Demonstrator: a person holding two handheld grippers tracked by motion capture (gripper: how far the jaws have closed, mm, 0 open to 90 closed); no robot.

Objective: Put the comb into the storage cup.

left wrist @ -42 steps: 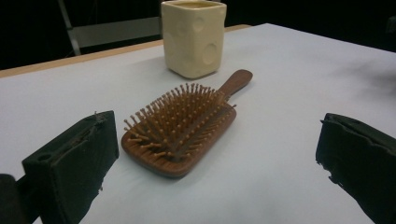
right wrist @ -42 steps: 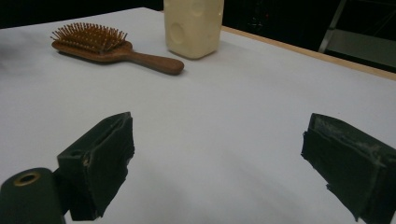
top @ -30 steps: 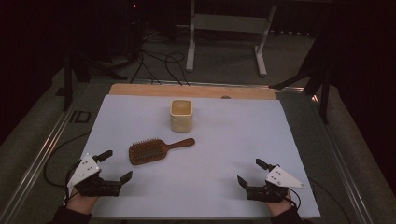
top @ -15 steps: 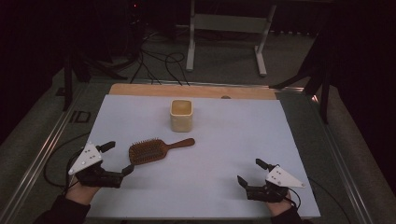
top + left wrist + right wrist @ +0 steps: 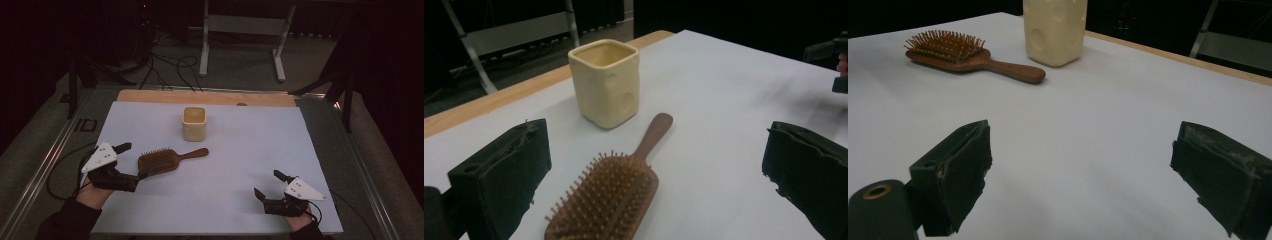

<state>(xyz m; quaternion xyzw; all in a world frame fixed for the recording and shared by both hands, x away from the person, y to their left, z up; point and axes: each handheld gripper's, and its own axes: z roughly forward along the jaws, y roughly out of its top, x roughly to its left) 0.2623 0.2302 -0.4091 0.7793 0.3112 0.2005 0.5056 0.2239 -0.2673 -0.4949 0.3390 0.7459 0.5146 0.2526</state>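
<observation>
Lying bristles-up on the white counter (image 5: 250, 150), just in front of the cream cup (image 5: 194, 123) but apart from it, with handle toward the middle: the wooden hairbrush (image 5: 165, 160). Left gripper (image 5: 131, 164) spread wide around the bristle end (nothing pinched yet), right gripper (image 5: 266, 186) likewise spread and well apart. Best to slide farther along the head, centre it between the jaws, then close on the wooden edges rather than the bristles.
</observation>
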